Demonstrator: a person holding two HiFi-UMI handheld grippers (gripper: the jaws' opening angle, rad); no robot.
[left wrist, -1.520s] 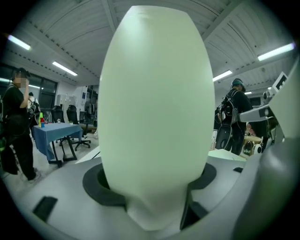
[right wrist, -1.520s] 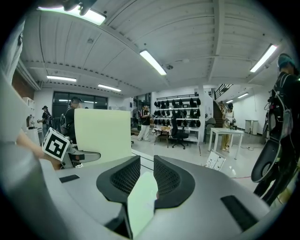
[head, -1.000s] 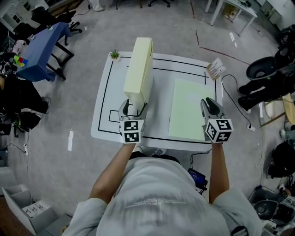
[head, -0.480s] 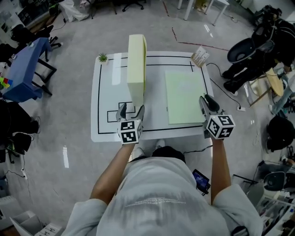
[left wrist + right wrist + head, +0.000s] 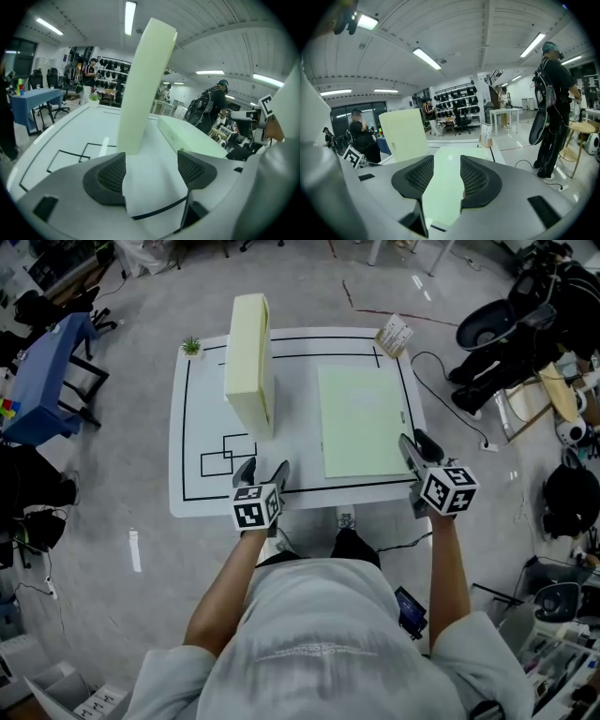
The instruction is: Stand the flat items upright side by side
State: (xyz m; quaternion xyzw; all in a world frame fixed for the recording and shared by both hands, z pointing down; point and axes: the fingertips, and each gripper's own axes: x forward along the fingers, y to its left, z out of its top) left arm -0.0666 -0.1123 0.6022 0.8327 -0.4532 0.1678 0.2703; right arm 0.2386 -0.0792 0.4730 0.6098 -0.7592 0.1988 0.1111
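– Left gripper in the head view: it hangs over the near edge of the white table, jaws spread wide, nothing in them. Right gripper is at the near right corner of the pale green flat box, which lies flat on the table.

– And the pale yellow flat box?

– Standing upright on one edge, toward the far left. It's apart from the left gripper, and a strip of bare table runs between it and the green one. Both boxes are closed, so can't tell what's in them.

– ok, left gripper view?

– Left gripper pads are far apart with only bare table between them. The yellow box rises beyond the jaws, not touching either one. The green box lies off to the right.

– Right gripper view?

– Right gripper jaws have just been opening and now sit at a middling gap. The green box's top shows through that gap, and as far as I can see neither pad presses on it. The yellow box is upright off to the left.
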